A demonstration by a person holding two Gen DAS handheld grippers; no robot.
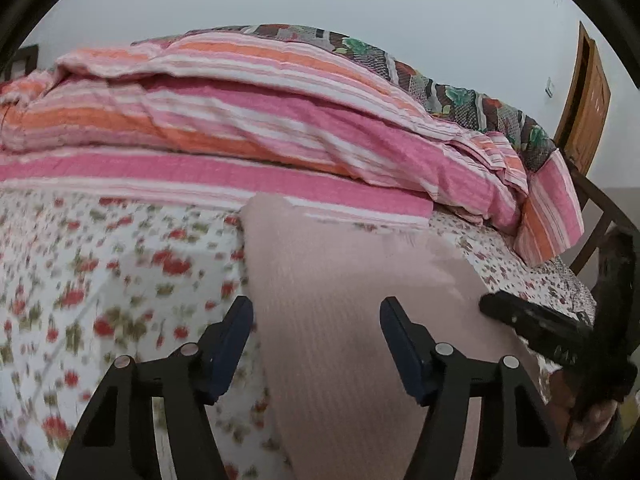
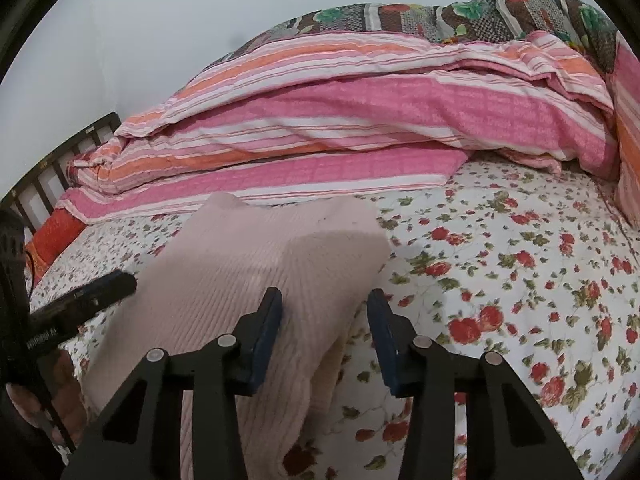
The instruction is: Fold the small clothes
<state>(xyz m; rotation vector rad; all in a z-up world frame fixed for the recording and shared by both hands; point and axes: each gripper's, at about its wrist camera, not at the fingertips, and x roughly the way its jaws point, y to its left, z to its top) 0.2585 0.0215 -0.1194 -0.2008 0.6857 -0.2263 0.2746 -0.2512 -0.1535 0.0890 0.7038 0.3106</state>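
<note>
Both grippers are being held with jaws apart, nothing clamped. The left gripper (image 1: 316,320) is straddling the left edge of the pink knit garment (image 1: 340,300); the right gripper (image 2: 324,312) is straddling its right edge. The garment's long axis is running away across the floral sheet (image 2: 520,260), with open room rightward. The striped quilt (image 2: 360,120) is lying beyond.

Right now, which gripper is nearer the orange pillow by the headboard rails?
Left. The left gripper is over the pink garment's side nearest the orange pillow; the right gripper is at the garment's far edge.
</note>
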